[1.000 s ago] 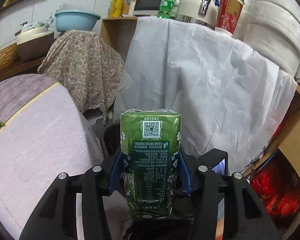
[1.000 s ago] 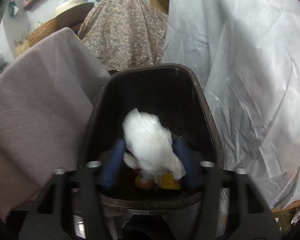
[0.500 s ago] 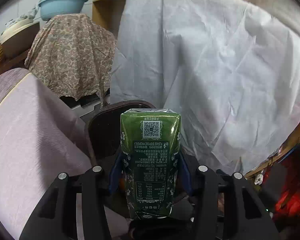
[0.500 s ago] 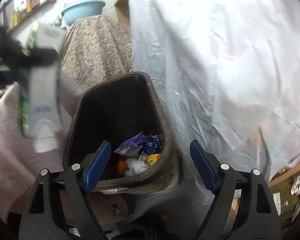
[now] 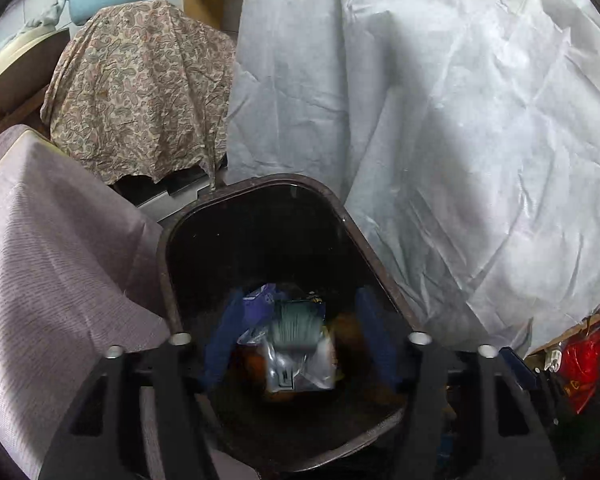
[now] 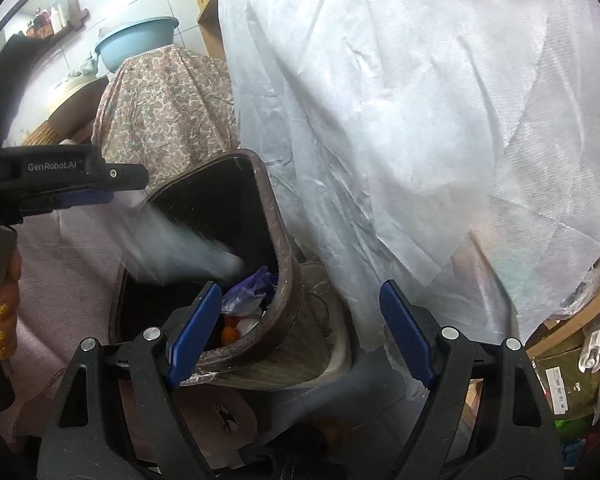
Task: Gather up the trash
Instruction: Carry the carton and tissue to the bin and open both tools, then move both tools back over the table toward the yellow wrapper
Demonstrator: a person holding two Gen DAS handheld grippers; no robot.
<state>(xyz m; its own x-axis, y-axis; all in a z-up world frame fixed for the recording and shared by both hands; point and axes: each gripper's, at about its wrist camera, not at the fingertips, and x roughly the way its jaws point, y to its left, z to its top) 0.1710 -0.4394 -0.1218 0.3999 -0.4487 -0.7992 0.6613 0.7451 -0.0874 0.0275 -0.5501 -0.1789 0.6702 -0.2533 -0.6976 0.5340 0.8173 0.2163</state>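
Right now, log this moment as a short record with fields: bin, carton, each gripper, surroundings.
bin: brown trash bin, open, wrappers and scraps at the bottom
carton: green drink carton, blurred, free between the open fingers, dropping into the bin
left gripper: open, above the bin
right gripper: open, empty, at the bin's rim
surroundings: white sheet, paisley cloth

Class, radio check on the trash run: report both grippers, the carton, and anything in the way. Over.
Left gripper open above the bin. Right gripper open, empty, beside the bin. Carton blurred, dropping among the trash. Nothing blocking the bin's mouth.
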